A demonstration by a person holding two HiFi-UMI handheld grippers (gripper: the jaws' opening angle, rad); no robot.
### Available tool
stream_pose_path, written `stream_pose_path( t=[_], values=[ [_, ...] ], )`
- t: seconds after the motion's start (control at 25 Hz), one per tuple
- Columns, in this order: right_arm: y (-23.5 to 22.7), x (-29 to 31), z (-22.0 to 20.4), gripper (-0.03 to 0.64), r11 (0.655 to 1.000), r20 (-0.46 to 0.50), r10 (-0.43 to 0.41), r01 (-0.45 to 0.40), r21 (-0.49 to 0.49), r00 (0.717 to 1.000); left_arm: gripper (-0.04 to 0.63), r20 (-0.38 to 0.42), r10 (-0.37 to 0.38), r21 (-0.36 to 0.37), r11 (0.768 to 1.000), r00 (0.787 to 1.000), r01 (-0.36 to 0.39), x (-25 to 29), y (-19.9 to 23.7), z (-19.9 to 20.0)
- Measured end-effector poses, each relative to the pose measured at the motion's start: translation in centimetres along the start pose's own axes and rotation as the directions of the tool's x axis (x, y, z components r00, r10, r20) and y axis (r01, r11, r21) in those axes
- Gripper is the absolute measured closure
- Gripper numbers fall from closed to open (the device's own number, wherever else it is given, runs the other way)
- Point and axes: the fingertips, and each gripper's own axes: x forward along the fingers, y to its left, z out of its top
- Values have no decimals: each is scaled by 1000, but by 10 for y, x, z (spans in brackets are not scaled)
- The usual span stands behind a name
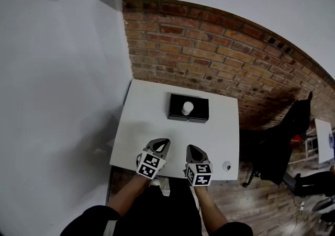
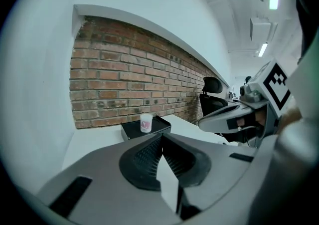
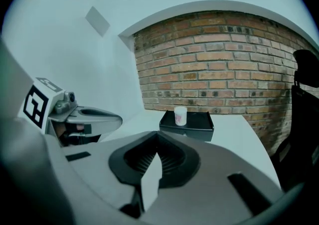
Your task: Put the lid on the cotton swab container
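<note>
A small white cotton swab container (image 1: 187, 108) with a pink label stands upright on a flat black box (image 1: 175, 113) at the back of the white table (image 1: 141, 135). It also shows in the left gripper view as the container (image 2: 145, 122) and in the right gripper view as the container (image 3: 180, 115). Whether a lid sits on it I cannot tell. My left gripper (image 1: 163, 141) and right gripper (image 1: 191, 148) hover side by side over the table's near edge, well short of the box. Both are shut with nothing between the jaws, as the left gripper (image 2: 162, 137) and right gripper (image 3: 157, 137) show.
A small round white object (image 1: 226, 166) lies near the table's front right corner. A brick wall (image 1: 220, 57) runs behind the table and a white wall (image 1: 63, 99) stands on the left. A black office chair (image 1: 285, 135) is on the wooden floor to the right.
</note>
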Motion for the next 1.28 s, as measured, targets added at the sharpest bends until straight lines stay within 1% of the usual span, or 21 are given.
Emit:
stream_pose_path(
  t=[0.16,0.36,0.68,0.88,1.28],
  values=[
    [13,-21,-5,595,1000,22,-7,7,0,1000,581,14,-10,13,1000,1000,10,-21,-12,1],
    [23,-43,-8,595,1000,52,1,-1,6,999,581,40,-7,12,1000,999,6,-39,-30,6],
    [29,-96,-10,595,997,100,24,-17,-69,995,580,89,38,1,999,995,-38,-69,-65,20],
    [29,-134,-29,595,996,91,49,-41,-85,995,580,68,57,-7,998,996,-57,-86,-100,10],
    [30,-189,-58,596,997,109,64,-58,-57,992,580,80,88,0,996,993,-88,-125,-152,1]
  ],
)
